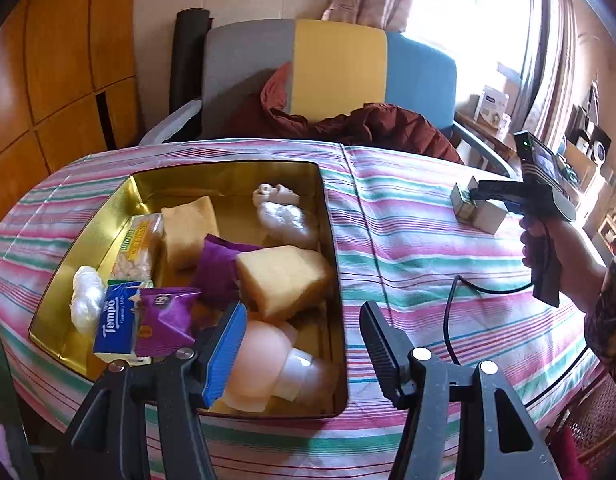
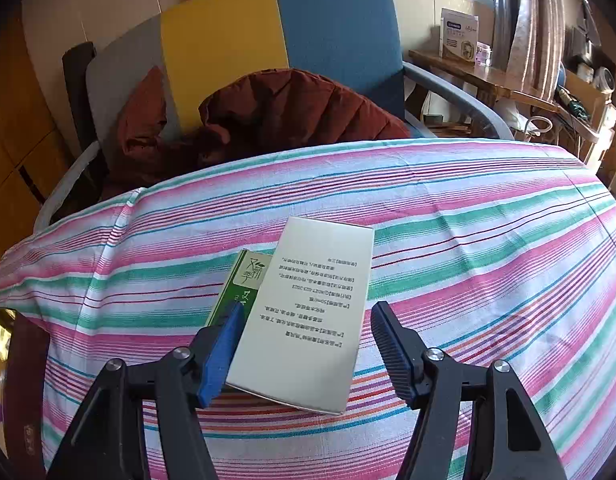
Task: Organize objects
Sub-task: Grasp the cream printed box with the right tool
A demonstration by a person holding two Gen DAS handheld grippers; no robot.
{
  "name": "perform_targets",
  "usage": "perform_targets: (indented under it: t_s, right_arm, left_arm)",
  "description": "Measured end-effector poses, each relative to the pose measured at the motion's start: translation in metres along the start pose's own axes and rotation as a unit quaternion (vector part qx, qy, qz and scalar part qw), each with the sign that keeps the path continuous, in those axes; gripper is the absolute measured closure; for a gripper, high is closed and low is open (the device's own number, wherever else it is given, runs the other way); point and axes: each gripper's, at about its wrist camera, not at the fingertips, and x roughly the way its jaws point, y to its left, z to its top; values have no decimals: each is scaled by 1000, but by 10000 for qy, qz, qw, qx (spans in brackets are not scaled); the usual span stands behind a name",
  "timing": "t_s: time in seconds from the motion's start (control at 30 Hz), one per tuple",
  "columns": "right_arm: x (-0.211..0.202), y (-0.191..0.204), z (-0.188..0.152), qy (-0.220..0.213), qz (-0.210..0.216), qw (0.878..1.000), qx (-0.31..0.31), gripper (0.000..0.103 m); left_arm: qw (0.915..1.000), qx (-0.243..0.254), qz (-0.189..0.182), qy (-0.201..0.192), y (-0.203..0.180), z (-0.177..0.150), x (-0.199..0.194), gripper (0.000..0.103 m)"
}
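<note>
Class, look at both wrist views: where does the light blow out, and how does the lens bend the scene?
Left wrist view: the window is blown out white, and the striped tablecloth bulges. Right wrist view: the tablecloth edge arches in a curve, the corners go dark, and the box print stays sharp.

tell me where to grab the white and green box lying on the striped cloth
Grip the box across its two long side edges, coming from above at its near end. It lies flat, and the open right gripper already straddles that narrow width.
</note>
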Motion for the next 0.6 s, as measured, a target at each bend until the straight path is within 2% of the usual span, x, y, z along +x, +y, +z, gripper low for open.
perform_targets:
  t_s: [0.13,0.23,0.47,0.6]
  right_arm:
    - [-3,-3,-4,-72,112,9997,-217,44]
    - [-8,-6,-8,-53,101,9992,-378,52]
    - [-22,-26,-24,172,135,9973,-706,53]
    - [-34,-44,-35,310,196,9973,-635,53]
  left_arm:
    - [9998,161,-60,59,-12,2,4,43]
    - [9995,257,-148,103,-23,4,7,43]
    - [9983,380,-382,231,-47,16,20,43]
    - [9972,370,-570,313,-62,30,33,43]
